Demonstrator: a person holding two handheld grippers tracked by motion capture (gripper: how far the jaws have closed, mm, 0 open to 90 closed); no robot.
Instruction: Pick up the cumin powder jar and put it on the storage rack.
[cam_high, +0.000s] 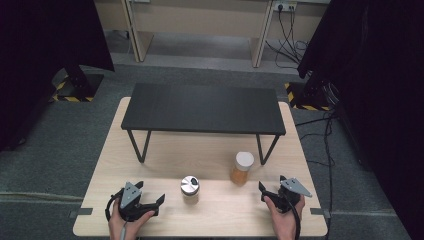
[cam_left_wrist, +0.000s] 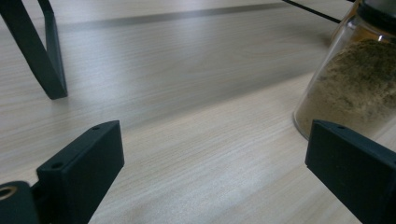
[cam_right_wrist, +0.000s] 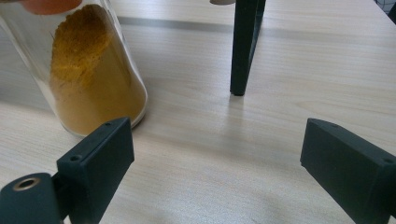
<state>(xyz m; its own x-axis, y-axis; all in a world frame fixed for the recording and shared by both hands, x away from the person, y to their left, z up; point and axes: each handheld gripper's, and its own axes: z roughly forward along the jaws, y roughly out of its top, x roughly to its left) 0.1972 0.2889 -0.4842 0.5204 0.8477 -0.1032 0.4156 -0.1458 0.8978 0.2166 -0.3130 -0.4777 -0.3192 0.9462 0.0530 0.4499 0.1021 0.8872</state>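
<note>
— Jars first: where do they stand against my grippers?

— From the high view, your left gripper (cam_high: 150, 205) lies near the table's front edge, jaws wide with nothing between them. Just to its right stands the clear glass jar with the silver metal lid (cam_high: 190, 189), holding a dull brownish powder. Your right gripper (cam_high: 270, 192) is at the front right, also spread wide and empty. The clear glass jar with the white lid (cam_high: 242, 168), filled with orange-yellow powder, stands up and to the left of it, apart from it.

— I see the powder better from the gripper views, I think.

— Yes. The left gripper view puts the silver-lidded jar (cam_left_wrist: 355, 88) at the right edge, behind the right jaw, not between the jaws; the powder's grain shows there. The right gripper view has the orange jar (cam_right_wrist: 88, 70) beyond the left jaw, and a black leg (cam_right_wrist: 245, 46) of the shelf.

— And the shelf itself?

— From above, the low black metal shelf (cam_high: 202, 108) spans the back of the light wooden table (cam_high: 220, 215); both jars stand in front of it.
</note>
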